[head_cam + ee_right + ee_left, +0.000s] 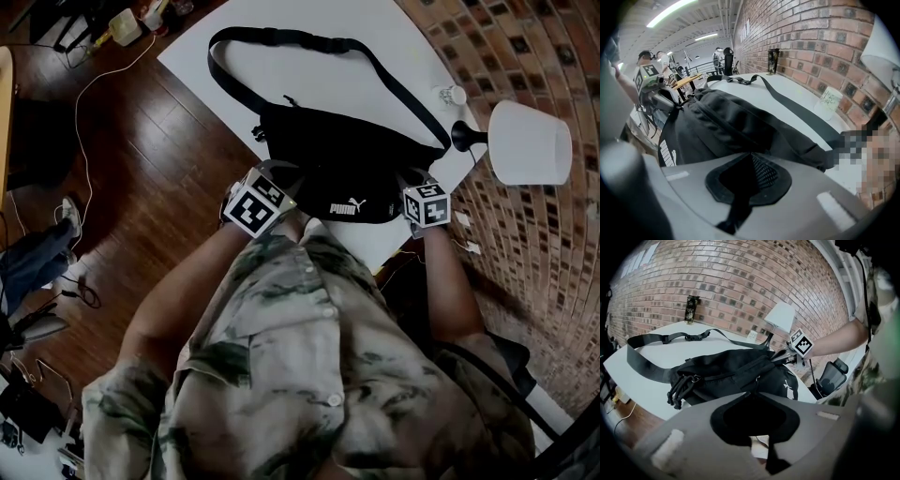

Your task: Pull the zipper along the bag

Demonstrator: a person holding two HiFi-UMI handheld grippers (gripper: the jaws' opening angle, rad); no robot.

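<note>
A black waist bag with a white logo lies on the white table, its strap looped toward the far side. My left gripper is at the bag's left end. In the left gripper view its jaws are closed on a small zipper pull on the bag's front. My right gripper is at the bag's right end. The right gripper view shows it shut on the bag's fabric. Each gripper is visible from the other's camera, the left gripper and the right gripper.
A white-shaded lamp stands at the table's right corner by the brick wall. A small white cup sits behind it, and a dark can near the wall. Cables trail over the wooden floor on the left.
</note>
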